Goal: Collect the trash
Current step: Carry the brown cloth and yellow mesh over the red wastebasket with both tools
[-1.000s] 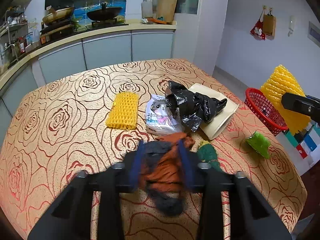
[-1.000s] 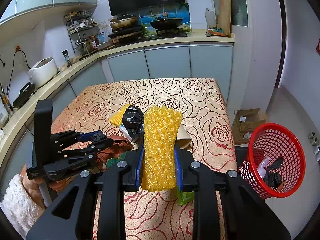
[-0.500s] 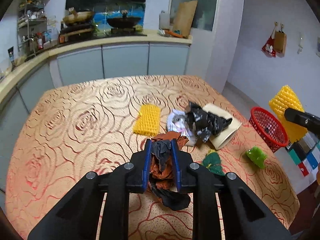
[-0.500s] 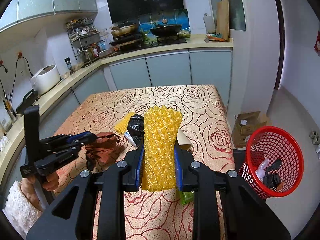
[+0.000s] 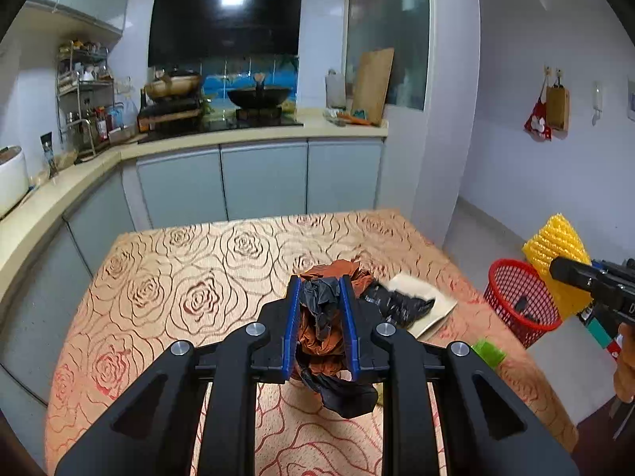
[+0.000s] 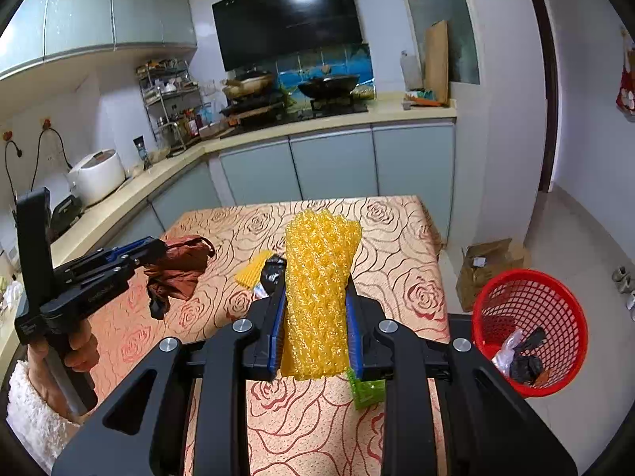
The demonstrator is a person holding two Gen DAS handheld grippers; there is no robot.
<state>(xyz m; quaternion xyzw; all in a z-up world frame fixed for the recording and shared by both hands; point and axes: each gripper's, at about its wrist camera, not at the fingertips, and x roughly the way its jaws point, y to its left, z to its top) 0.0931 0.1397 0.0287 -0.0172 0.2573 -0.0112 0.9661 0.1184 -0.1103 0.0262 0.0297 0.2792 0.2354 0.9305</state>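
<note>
Presently both loads are in transit: the left gripper (image 5: 320,319) is clamped on a brown-and-black crumpled bag (image 5: 322,317) above the table (image 5: 166,277), the right gripper (image 6: 315,325) clamped on yellow foam netting (image 6: 319,281), and each next needs carrying right to the red basket (image 6: 530,317) on the floor, then release.

Black grippers (image 5: 320,319), blue pads (image 5: 293,319); white fleecy sleeve (image 6: 31,416)

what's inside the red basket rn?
In the right wrist view the red basket on the floor holds a crumpled black bag and a clear plastic scrap. Anything beneath them, or behind the near wall, is hidden.
</note>
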